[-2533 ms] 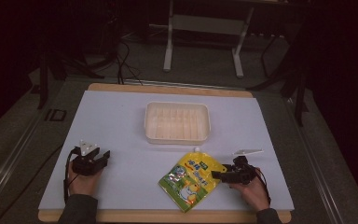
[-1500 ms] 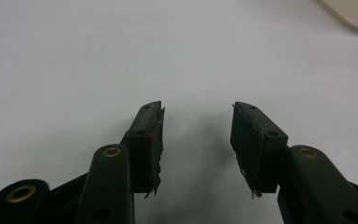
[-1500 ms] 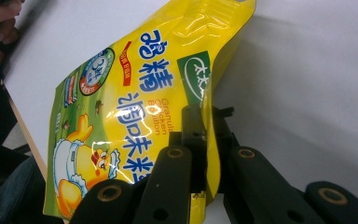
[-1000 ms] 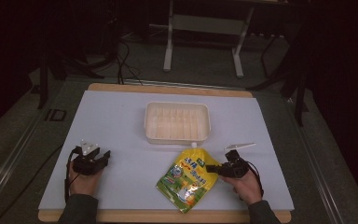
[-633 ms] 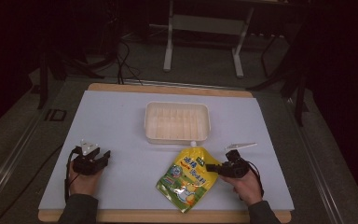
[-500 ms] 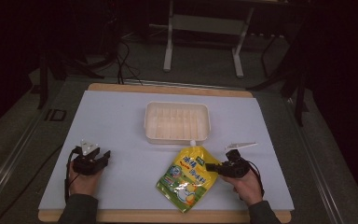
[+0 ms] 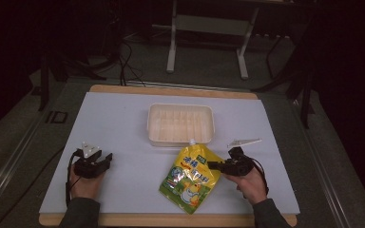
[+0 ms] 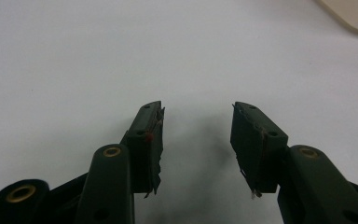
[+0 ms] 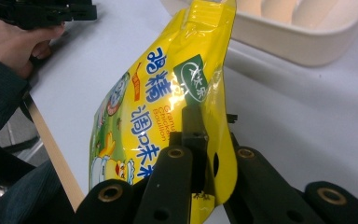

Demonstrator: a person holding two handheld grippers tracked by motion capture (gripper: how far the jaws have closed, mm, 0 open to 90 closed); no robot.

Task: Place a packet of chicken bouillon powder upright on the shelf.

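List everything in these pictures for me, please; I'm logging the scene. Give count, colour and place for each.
pouch: one, yellow with printed chicken artwork, front centre of the mat, its edge clamped in the right gripper.
tray: one, cream, ribbed inside, middle of the mat behind the pouch.
mat: one, white, covering the table.
table: one, wooden edge showing around the mat.
metal stand: one, grey, on the floor beyond the table.
left gripper: one, black, front left on the mat, jaws open and empty.
right gripper: one, black, front right, shut on the pouch.

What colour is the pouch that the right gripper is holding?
The pouch is bright yellow with blue lettering and a green logo, best seen in the right gripper view.
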